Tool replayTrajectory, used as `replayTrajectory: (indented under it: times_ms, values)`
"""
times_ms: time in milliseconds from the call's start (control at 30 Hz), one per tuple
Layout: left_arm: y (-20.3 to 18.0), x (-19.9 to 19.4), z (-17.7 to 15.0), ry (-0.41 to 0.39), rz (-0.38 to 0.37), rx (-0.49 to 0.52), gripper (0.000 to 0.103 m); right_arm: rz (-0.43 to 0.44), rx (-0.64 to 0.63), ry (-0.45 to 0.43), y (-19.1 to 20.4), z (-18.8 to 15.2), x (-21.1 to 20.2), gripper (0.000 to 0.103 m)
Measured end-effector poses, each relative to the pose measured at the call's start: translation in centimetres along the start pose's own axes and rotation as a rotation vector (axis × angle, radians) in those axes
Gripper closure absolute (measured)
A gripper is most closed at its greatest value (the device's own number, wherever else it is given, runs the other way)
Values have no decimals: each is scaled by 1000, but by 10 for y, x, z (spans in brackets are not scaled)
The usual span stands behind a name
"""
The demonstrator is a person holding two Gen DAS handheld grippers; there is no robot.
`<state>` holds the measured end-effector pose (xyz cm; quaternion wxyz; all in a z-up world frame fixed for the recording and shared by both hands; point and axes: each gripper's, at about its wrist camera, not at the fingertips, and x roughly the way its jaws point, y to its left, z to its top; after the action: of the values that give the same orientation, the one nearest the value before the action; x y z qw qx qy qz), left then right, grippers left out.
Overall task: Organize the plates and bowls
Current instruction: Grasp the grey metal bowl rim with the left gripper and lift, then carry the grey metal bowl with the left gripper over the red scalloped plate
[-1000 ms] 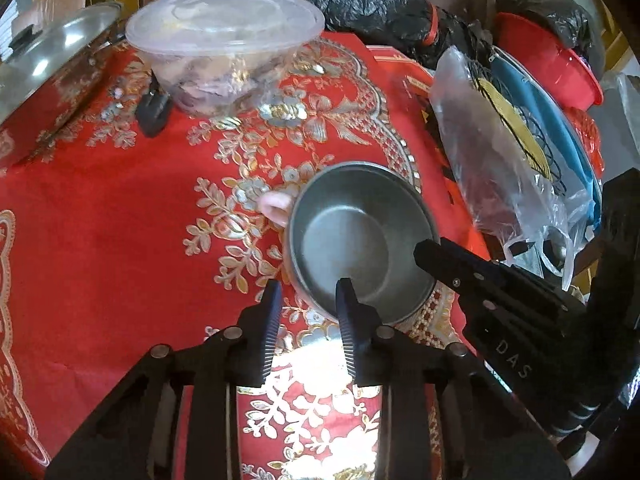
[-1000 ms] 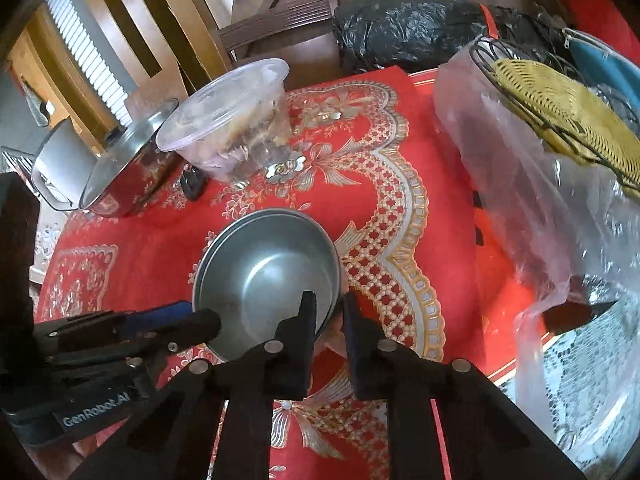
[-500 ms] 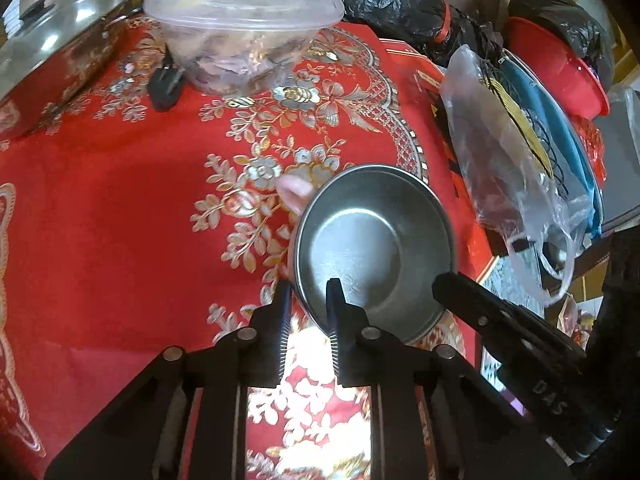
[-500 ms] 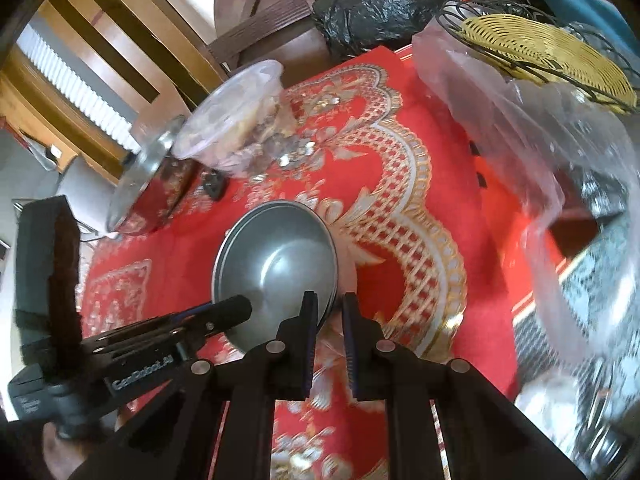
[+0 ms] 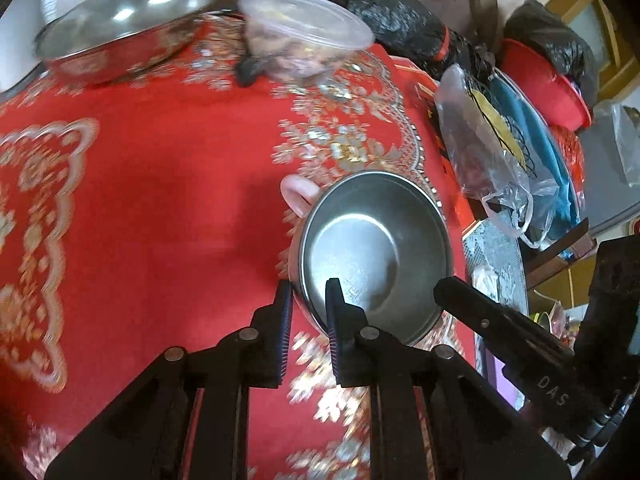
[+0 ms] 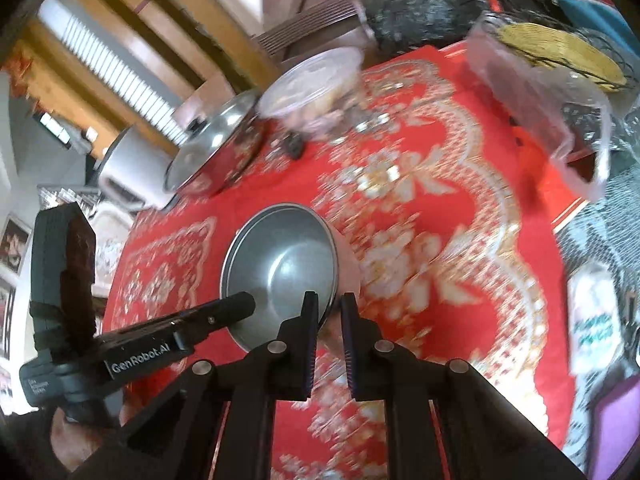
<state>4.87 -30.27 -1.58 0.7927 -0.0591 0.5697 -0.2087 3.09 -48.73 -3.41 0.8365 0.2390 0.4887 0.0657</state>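
Red gold-patterned tablecloth [image 5: 160, 208] underneath; steel bowl [image 5: 372, 252] raised above it, tilted, gripped at its near rim from both sides; left gripper [image 5: 307, 304] jaws narrowed onto the rim, one finger inside, one outside; right gripper [image 6: 329, 314] likewise clamped on the opposite rim edge; pink item [image 5: 298, 196] behind bowl, blurred.

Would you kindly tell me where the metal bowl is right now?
The metal bowl is held between both grippers, left gripper and right gripper, above the red tablecloth.
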Motion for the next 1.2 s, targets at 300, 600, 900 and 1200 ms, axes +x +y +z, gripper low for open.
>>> replayTrajectory:
  times_ms: [300, 600, 900, 1200]
  values:
    - [68, -70, -52, -83, 12, -132, 89, 50, -140, 43, 85, -40, 7, 93]
    - [137, -145, -83, -179, 4, -248, 89, 110, -248, 65, 181, -64, 5, 93]
    - [205, -214, -111, -276, 24, -344, 89, 199, -373, 58, 288, -77, 5, 93]
    - [273, -255, -147, -322, 50, -438, 89, 253, -468, 110, 367, -109, 27, 93]
